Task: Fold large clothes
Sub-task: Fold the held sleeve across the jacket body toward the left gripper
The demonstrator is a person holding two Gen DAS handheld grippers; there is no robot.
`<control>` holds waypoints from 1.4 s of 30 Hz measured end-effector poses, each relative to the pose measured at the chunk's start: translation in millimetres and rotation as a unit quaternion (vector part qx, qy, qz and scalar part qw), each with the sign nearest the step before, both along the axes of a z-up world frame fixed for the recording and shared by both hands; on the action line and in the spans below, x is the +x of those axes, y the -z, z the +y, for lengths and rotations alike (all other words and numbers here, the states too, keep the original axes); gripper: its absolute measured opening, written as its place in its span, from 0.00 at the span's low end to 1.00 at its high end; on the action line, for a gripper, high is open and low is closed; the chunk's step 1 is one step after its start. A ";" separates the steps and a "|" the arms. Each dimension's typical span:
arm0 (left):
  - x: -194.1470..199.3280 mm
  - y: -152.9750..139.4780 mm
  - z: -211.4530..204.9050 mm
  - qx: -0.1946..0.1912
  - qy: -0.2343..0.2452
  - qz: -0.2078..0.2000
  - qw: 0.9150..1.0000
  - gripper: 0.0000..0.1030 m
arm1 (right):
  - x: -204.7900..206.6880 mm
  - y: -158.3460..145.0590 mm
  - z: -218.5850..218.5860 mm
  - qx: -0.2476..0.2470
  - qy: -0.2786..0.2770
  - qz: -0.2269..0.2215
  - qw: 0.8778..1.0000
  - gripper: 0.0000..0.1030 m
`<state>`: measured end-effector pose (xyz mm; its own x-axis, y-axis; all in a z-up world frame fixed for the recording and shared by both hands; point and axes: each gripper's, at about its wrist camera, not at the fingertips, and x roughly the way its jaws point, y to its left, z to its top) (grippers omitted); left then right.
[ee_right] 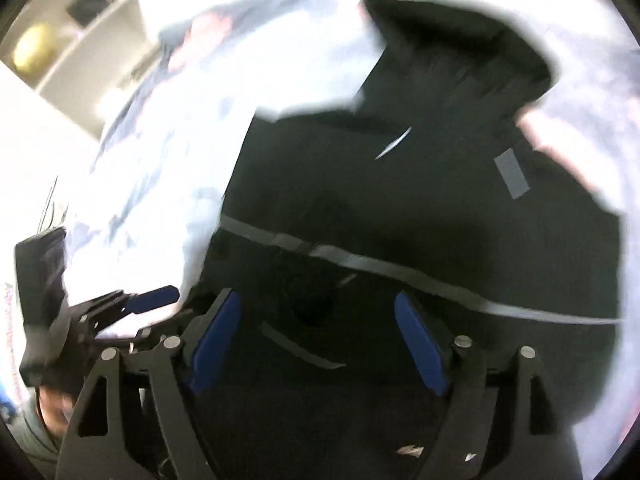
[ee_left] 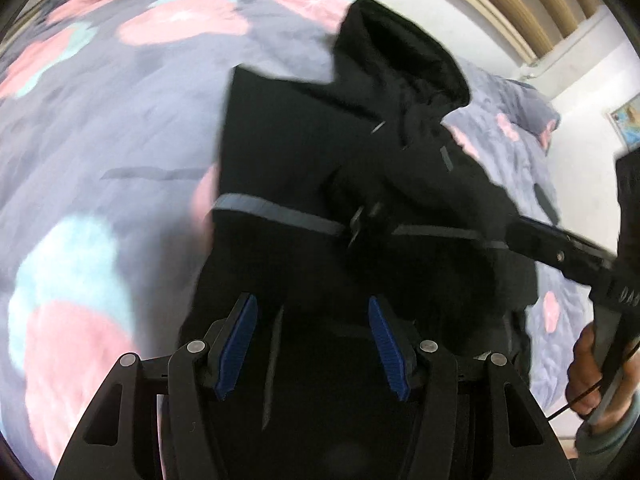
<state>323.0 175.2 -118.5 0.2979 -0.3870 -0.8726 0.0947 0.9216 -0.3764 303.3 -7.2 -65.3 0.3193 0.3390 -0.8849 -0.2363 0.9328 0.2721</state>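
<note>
Both grippers, left gripper [ee_left: 312,344] and right gripper [ee_right: 320,344], are hovering with jaws parted and empty over the black hooded jacket [ee_left: 360,184] lying on the floral bed quilt [ee_left: 120,120], which is probably soft, bulky, best pinched at hem or shoulder seams

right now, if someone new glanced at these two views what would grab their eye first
The black hooded jacket takes the middle of both views, spread on a grey-blue quilt with big pink and mint flowers, its pale reflective band running across it. In front, each gripper's blue-padded fingers stand apart over the dark cloth, pressing on nothing. A framed picture hangs on the far right wall.
</note>
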 end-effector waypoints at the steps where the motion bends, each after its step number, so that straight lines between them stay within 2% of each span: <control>1: 9.5 0.3 -4.6 -0.013 0.004 -0.003 1.000 0.58 | 0.6 -2.2 -13.8 -0.017 0.018 -0.014 1.000 0.79; 3: 30.6 4.2 -11.0 -0.051 0.005 0.000 0.999 0.58 | 6.5 6.1 -43.6 -0.064 0.067 -0.018 0.996 0.79; 4: 42.9 9.0 -13.5 -0.070 0.001 0.013 0.997 0.58 | 10.8 17.9 -62.5 -0.081 0.095 -0.004 0.992 0.79; 6: 58.6 17.0 -18.5 -0.094 0.001 0.032 0.995 0.59 | 14.5 42.2 -95.7 -0.087 0.138 0.031 0.986 0.72; 10: 68.6 36.0 -30.3 -0.070 0.008 0.058 0.996 0.62 | 8.5 78.4 -129.9 -0.091 0.175 0.075 0.978 0.69; 13: 71.7 53.5 -40.6 -0.067 0.018 0.080 0.994 0.62 | 2.4 88.2 -134.1 -0.090 0.173 0.080 0.978 0.69; 15: 72.6 54.3 -50.2 -0.064 0.025 0.060 0.996 0.58 | 1.7 90.6 -129.3 -0.108 0.165 0.076 0.977 0.69; 16: 74.7 54.7 -53.9 -0.064 0.027 0.052 0.996 0.48 | 1.9 91.9 -126.9 -0.115 0.161 0.076 0.977 0.69; 17: 76.4 53.8 -59.9 -0.050 0.033 0.050 0.997 0.24 | 1.7 92.8 -125.8 -0.115 0.159 0.077 0.978 0.69; 18: 78.1 52.7 -61.8 -0.042 0.036 0.048 0.997 0.21 | 1.9 92.2 -125.6 -0.111 0.158 0.078 0.978 0.69; 20: 76.8 37.9 -60.7 -0.048 0.038 0.020 0.998 0.19 | 1.3 86.6 -128.3 -0.094 0.159 0.079 0.980 0.69; 25: 69.2 -33.6 -25.3 -0.095 0.013 -0.069 0.993 0.18 | -5.3 57.7 -142.6 -0.058 0.177 0.061 0.981 0.69; 28: 71.9 -42.2 0.1 -0.095 -0.001 -0.074 0.993 0.18 | -5.9 37.3 -142.3 -0.058 0.182 0.042 0.981 0.69; 30: 74.6 -25.4 11.5 -0.078 -0.001 -0.046 0.996 0.19 | -6.1 36.4 -144.6 -0.065 0.183 0.041 0.980 0.69; 32: 77.9 3.6 13.3 -0.052 0.007 0.004 0.999 0.21 | -6.4 42.4 -144.3 -0.074 0.185 0.049 0.979 0.69; 33: 77.4 29.6 10.8 -0.013 0.011 0.035 0.999 0.23 | -10.7 45.9 -144.1 -0.078 0.186 0.057 0.978 0.69; 35: 74.7 63.2 5.1 0.024 0.020 0.059 0.998 0.25 | -2.5 65.7 -140.3 -0.095 0.189 0.079 0.974 0.69; 37: 72.3 75.3 3.3 0.020 0.010 0.050 0.998 0.26 | 3.0 93.9 -136.5 -0.120 0.183 0.107 0.970 0.69; 38: 73.4 76.4 3.9 0.018 0.003 0.052 0.998 0.27 | 3.3 101.0 -134.6 -0.131 0.179 0.107 0.969 0.70; 42: 75.3 68.2 5.6 0.015 -0.002 0.051 0.999 0.28 | 9.3 109.9 -129.4 -0.155 0.166 0.105 0.968 0.72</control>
